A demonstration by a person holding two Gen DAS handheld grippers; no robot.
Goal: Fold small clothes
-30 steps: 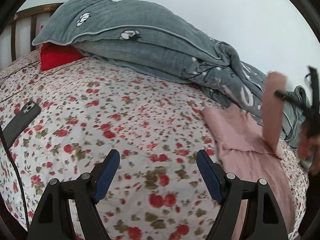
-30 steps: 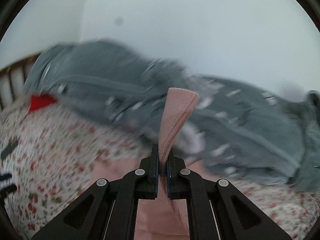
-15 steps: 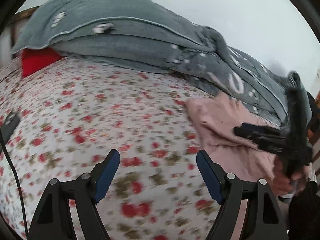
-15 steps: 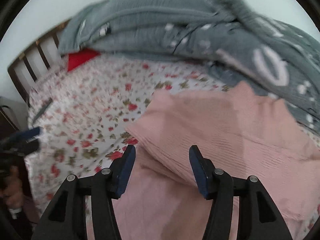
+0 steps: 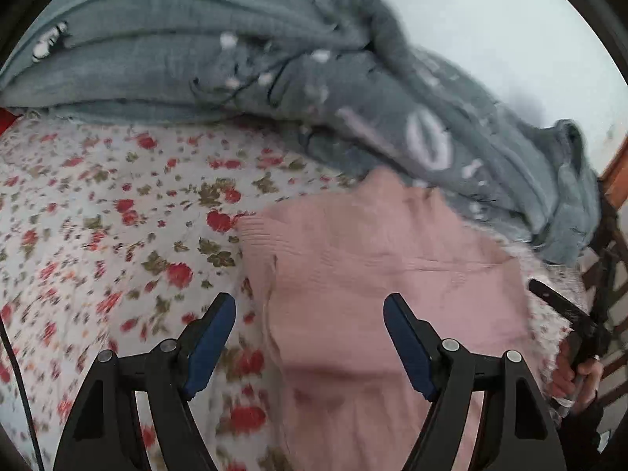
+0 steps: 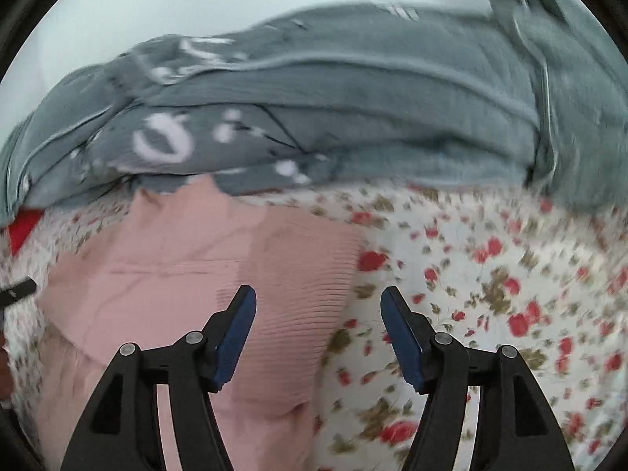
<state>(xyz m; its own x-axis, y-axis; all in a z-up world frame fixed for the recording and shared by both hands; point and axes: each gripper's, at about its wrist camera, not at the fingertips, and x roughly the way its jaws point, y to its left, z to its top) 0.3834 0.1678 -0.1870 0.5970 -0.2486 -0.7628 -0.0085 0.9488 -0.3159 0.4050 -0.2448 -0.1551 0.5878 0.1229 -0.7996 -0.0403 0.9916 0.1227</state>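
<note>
**Pink garment flat on floral bed, both grippers released**

Pink knit garment (image 5: 376,274) spread on the floral bedsheet (image 5: 117,216), far edge touching the heaped grey quilt (image 5: 274,62) along the back of the bed. One sleeve folded across the body, ribbed cuff (image 6: 310,286) lying on the pink cloth near its right edge in the right wrist view. Some motion blur in both views.

Left gripper (image 5: 310,343) released, jaws wide, nothing pressed between the blue pads; jaws just narrowed a little. Poised above the garment's left edge, left finger over the sheet, right finger over pink cloth.

Right gripper (image 6: 318,337) released too, jaws just been opening, nothing gripped. Left finger over the ribbed cuff, right finger over bare sheet, garment's right edge between them below.

Right gripper also visible at far right of the left wrist view, held by a hand (image 5: 577,373). Red item (image 6: 21,229) just peeking out under the quilt at far left.
</note>
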